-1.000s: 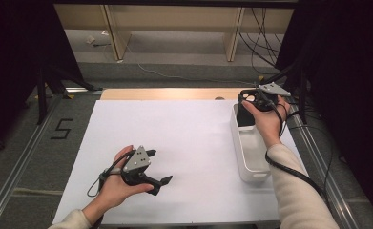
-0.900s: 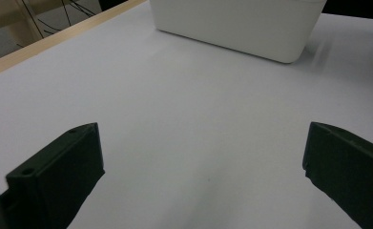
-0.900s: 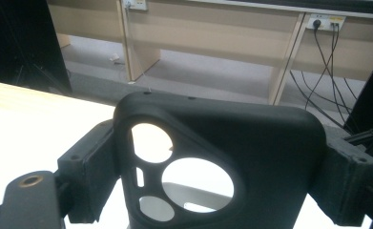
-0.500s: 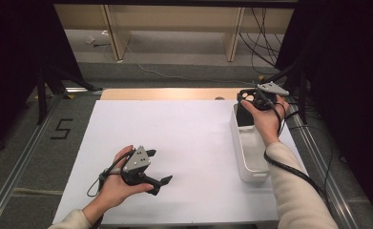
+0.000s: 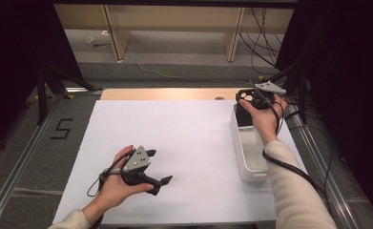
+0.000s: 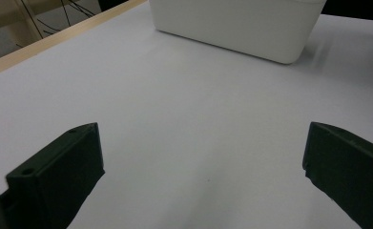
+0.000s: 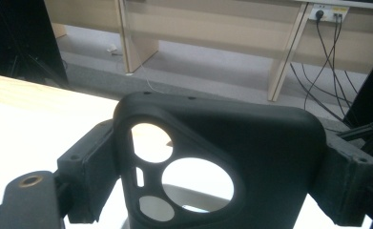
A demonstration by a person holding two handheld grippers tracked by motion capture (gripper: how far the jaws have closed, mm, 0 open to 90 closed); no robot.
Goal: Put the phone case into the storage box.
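A black phone case (image 7: 260, 138) with round camera cut-outs stands upright between the jaws of my right gripper (image 7: 212, 162), which is shut on its two side edges. In the high view that right gripper (image 5: 246, 96) hovers over the far end of a long white bin (image 5: 237, 143), with the case (image 5: 243, 116) hanging down into the bin's mouth. My left gripper (image 5: 159, 167) rests low over the white table sheet (image 5: 184, 133) at the front left. Its jaws stand wide apart with bare sheet between them, and the left gripper (image 6: 203, 162) points toward the bin (image 6: 236, 24).
The bin lies lengthwise along the sheet's right edge. A wooden strip (image 5: 165, 93) borders the far side of the table. Metal rails (image 5: 317, 162) run along both sides. Cables (image 7: 322, 57) and wooden shelf legs (image 5: 115, 33) stand on the floor beyond.
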